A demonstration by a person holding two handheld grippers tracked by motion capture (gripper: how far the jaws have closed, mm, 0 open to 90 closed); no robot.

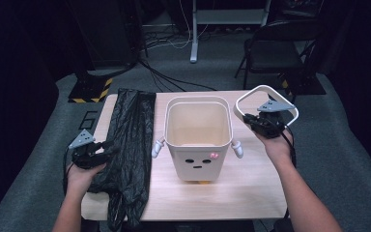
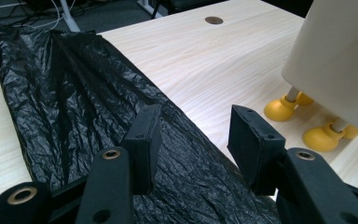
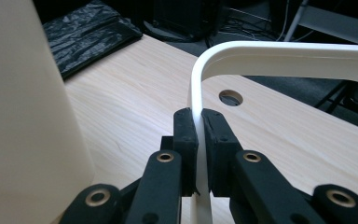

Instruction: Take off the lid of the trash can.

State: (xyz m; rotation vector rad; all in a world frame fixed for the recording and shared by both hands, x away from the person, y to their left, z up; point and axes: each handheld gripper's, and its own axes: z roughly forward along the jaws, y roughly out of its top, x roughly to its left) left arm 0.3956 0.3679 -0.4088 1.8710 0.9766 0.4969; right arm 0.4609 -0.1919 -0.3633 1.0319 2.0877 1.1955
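A: How do the jaws of the right gripper (image 3: pixel 198 122) stand?

B: Pressed together on the white rim ring (image 3: pixel 279 58), a thin rounded-square frame. In the right gripper view the two black pads pinch one side of the ring, just below a rounded corner, and the ring rises from them and bends away to the right.

A: And where is that ring in the high view?

B: The white rim ring (image 1: pixel 265 110) is held up tilted over the far right part of the counter (image 1: pixel 251 183), just beside the upper right corner of the bin. The right gripper (image 1: pixel 261 124) grips its near side, with the right hand (image 1: pixel 276 145) behind it.

A: The left gripper?

B: The left gripper (image 2: pixel 193 135) has its jaws partly apart, with a clear gap between the pads. Its left pad sits low against the black bin bag (image 2: pixel 74 116); whether it touches the plastic I cannot tell. The right pad hangs over the bag's edge beside bare wood. Nothing is pinched between them.

A: Where is the bag?

B: The black bin bag (image 1: pixel 128 145) lies stretched out along the left side of the counter, crumpled, its near end hanging over the front edge. The left gripper (image 1: pixel 96 153) is at its left edge.

A: And the bin?

B: The cream bin (image 1: pixel 198 140) stands upright in the middle, open and empty, a small face on its front, on yellow feet (image 2: pixel 303 123).
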